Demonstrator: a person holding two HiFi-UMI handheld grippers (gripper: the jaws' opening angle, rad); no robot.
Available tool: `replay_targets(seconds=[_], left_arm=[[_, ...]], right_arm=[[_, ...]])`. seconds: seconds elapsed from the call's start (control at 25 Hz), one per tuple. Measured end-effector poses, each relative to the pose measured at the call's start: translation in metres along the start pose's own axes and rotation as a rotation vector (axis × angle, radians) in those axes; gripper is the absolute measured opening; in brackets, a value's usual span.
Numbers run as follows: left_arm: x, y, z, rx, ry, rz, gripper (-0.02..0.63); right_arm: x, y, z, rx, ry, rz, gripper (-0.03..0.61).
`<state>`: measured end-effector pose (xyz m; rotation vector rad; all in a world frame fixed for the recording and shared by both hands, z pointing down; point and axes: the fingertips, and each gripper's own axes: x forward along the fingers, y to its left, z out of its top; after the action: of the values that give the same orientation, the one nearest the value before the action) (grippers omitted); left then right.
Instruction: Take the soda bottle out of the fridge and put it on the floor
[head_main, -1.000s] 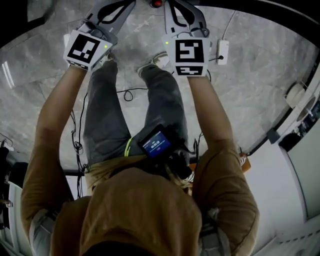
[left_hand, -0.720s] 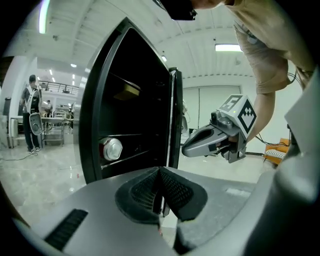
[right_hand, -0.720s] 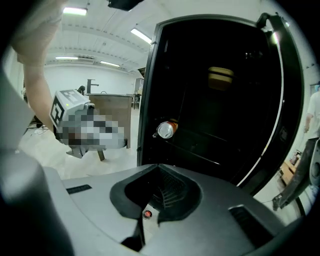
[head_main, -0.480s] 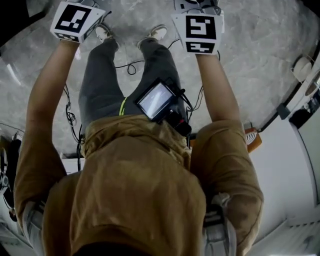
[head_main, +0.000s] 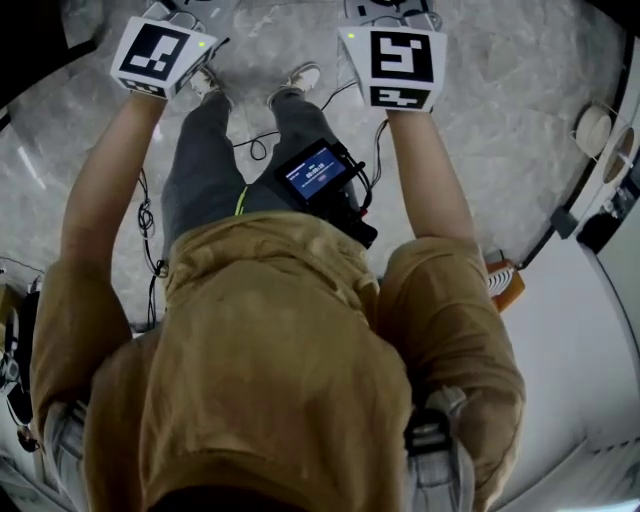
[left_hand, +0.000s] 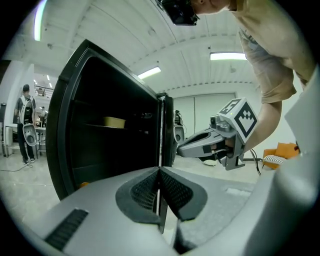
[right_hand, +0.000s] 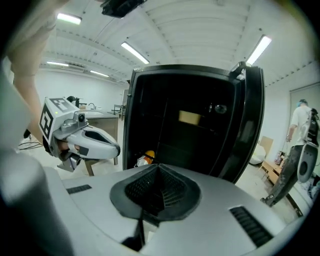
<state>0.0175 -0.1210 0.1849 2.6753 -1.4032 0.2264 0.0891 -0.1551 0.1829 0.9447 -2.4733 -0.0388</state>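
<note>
Both tools were smooth grey moulded plastic with dark, mesh-textured pads. The left gripper (left_hand: 159, 172) had its pads pressed flat together with nothing between them. The right gripper (right_hand: 159, 168) was likewise closed tight and empty. Each carried a white cube printed with black square markers, seen from the head view at 11 and 1 o'clock above the person's bare forearms.

The fridge (right_hand: 150, 107) was a glossy black cabinet with rounded corners. Its door (right_hand: 248, 125) stood swung out at 3 o'clock in the right gripper view, and the inside was dark and matte. A pale yellow rectangular block (right_hand: 190, 117) sat on an upper shelf. The soda bottle (right_hand: 144, 159) lay low in the cabinet at 7 o'clock of the opening. Its orange cap and light body showed just above the right gripper's pads, too small to tell more.

The floor (head_main: 500, 120) was polished grey stone with pale veining. Thin black cables (head_main: 250, 145) looped over it beside the white shoes (head_main: 300, 78). A small lit screen (head_main: 315, 172) hung at the waist of the tan sweatshirt (head_main: 270, 350).

The left gripper's nose reached in at 9 o'clock of the right gripper view, apart from the fridge's left edge, with bare floor below it. In the head view, the stone lay open at 1 to 2 o'clock, bounded at 3 o'clock by a dark curved edge and white panels.
</note>
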Motion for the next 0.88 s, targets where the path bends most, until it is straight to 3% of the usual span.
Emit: replay_targets(seconds=[0.24, 0.88], left_arm=[[-0.018, 0.004, 0.049, -0.006, -0.008, 0.033, -0.005], [-0.084, -0.002, 0.168, 0.006, -0.114, 0.114, -0.005]], right_arm=[[-0.026, -0.014, 0.060, 0.006, -0.039, -0.014, 0.000], [-0.118, -0.007, 0.147, 0.024, -0.122, -0.058, 0.000]])
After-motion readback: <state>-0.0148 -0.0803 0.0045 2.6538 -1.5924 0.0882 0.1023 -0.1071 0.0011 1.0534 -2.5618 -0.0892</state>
